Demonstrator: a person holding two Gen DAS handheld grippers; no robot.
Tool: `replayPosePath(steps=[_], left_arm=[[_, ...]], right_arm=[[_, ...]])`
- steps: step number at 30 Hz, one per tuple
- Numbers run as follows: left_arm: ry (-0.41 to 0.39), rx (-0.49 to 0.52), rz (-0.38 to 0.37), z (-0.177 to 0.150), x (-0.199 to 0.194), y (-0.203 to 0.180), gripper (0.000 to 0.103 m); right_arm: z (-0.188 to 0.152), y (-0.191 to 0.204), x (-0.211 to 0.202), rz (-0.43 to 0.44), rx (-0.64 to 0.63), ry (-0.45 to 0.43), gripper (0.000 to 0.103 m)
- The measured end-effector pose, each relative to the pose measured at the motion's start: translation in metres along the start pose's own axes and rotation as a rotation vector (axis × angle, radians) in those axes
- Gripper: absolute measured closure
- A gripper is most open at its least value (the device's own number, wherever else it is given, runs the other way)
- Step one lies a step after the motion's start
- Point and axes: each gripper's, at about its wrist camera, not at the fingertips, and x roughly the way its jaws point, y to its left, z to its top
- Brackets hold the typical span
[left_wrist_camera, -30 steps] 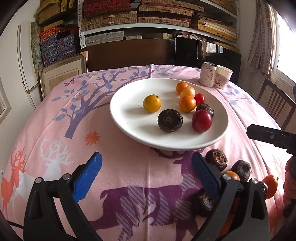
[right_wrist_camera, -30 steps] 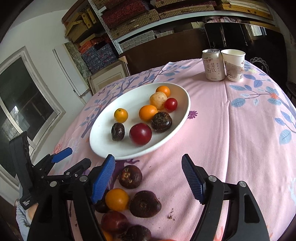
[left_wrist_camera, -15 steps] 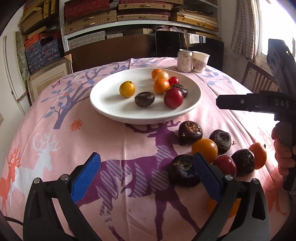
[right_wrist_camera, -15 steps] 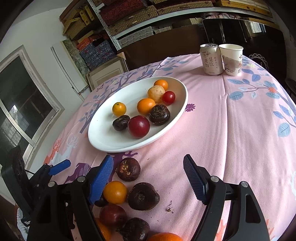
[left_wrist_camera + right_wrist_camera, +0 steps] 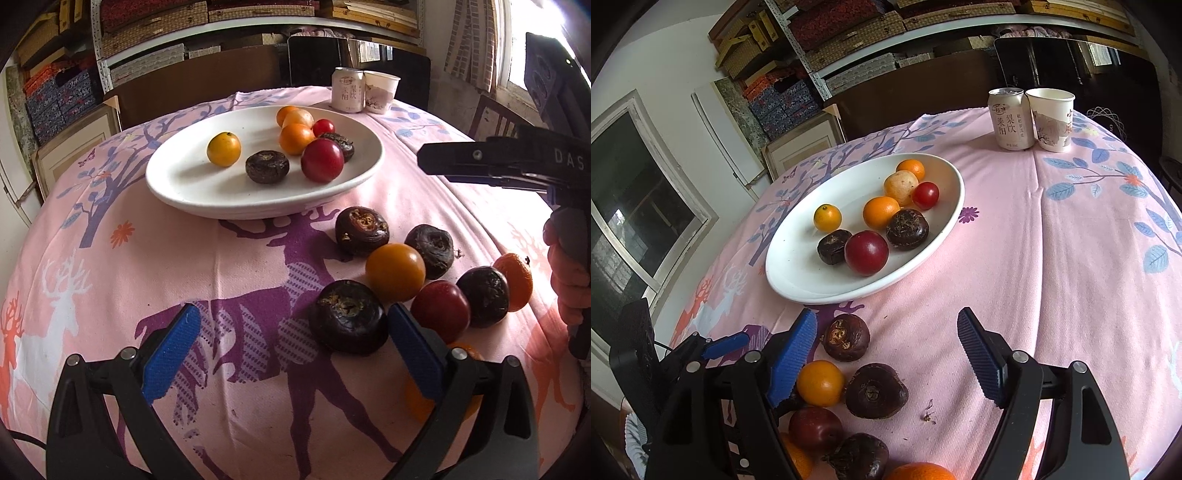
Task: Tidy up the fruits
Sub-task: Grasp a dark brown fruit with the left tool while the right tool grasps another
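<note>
fruits (image 5: 395, 271) loose, left gripper (image 5: 291, 347) jaws wide, low

This is a lived-in room of a home. A round table wears a pink tablecloth (image 5: 184, 258) printed with deer and trees. A drink can (image 5: 1010, 118) and paper cup (image 5: 1052, 120) stand at its far edge. Behind, metal shelves (image 5: 886, 40) hold stacked boxes, a wooden chair (image 5: 495, 118) stands by a curtained window (image 5: 469, 40).
</note>
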Motion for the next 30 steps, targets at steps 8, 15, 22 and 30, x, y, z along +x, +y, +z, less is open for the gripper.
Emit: replayPosePath(steps=[8, 15, 22, 30], left_arm=[[-0.003, -0.12, 0.153, -0.001, -0.004, 0.041, 0.004], [0.027, 0.001, 0.164, 0.002, 0.009, 0.017, 0.004], [0.058, -0.05, 0.153, 0.008, 0.019, 0.027, 0.004], [0.076, -0.089, 0.124, 0.006, 0.022, 0.033, 0.004]], right_arm=[[0.001, 0.0, -0.001, 0.02, -0.001, 0.0, 0.024], [-0.004, 0.019, 0.009, 0.067, -0.056, 0.058, 0.024], [-0.004, 0.039, 0.033, -0.001, -0.12, 0.132, 0.04], [-0.008, 0.053, 0.058, -0.108, -0.189, 0.197, 0.046]])
